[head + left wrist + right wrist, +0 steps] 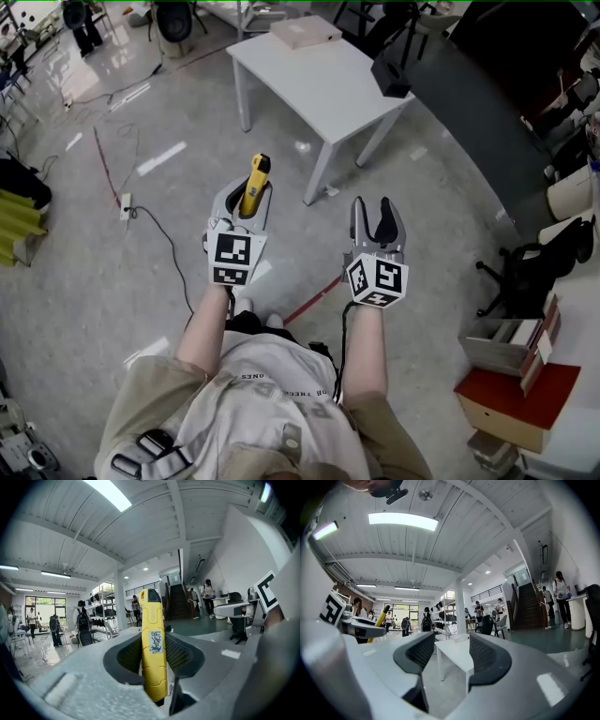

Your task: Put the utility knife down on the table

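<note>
While the person holds both arms out over the grey floor (187,187), the left tool (251,195) pinches a yellow utility knife (255,180) between its two jaws. In the left gripper view the knife (153,644) stands nearly upright in the middle of the frame. The ribbed dark pads (180,654) of the left tool (154,652) press on its sides. Its lower end sinks into the gap behind the pads, and its dark-tipped upper end rises well past the jaw tips. A small label with dark scribbles sits on the face of the handle.

In the head view the knife juts out beyond the jaws toward the top of the frame. It is up in the air above the floor, well apart from the white tabletop (319,80) in the upper middle, which carries a flat box (305,31).

At the right of the head view, the right tool (377,217) has its jaws spread with nothing between them. In the right gripper view, the gap of this tool (451,644) frames only the distant tabletop (457,654). The knife (379,619) shows as a yellow sliver at the left edge of that frame.
</note>
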`<state>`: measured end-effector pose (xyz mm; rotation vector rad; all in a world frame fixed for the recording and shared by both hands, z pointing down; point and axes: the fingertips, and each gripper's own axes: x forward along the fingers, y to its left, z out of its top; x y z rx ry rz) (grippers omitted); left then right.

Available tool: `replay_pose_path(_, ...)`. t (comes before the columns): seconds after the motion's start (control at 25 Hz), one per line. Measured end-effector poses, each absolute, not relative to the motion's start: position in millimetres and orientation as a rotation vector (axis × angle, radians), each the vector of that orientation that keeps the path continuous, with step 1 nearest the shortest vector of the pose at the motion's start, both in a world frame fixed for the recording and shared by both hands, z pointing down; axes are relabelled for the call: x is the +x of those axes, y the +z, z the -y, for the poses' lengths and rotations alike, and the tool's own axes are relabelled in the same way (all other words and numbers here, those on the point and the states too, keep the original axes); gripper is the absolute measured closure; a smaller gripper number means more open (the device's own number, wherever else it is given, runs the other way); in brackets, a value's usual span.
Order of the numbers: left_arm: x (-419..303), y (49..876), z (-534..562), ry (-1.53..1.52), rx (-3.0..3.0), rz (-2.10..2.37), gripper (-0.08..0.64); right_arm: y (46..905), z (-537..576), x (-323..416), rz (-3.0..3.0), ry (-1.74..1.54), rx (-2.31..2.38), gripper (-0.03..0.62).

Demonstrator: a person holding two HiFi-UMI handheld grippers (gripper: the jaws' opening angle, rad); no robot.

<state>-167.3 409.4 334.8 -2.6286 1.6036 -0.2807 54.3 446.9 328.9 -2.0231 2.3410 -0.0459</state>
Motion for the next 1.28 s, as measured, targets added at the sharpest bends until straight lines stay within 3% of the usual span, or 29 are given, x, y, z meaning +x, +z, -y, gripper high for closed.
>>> replay_pose_path(0.52, -162, 369, -339, -0.346, -2.688, -1.554, 0.437, 362, -383, 52, -2.371, -0.113, -2.067, 0.373)
replay_pose_path(1.28, -179, 341, -174, -0.258, -2.706, -1.428, 0.437, 338, -241, 37, -2.277, -0.033, -2.13, 0.373)
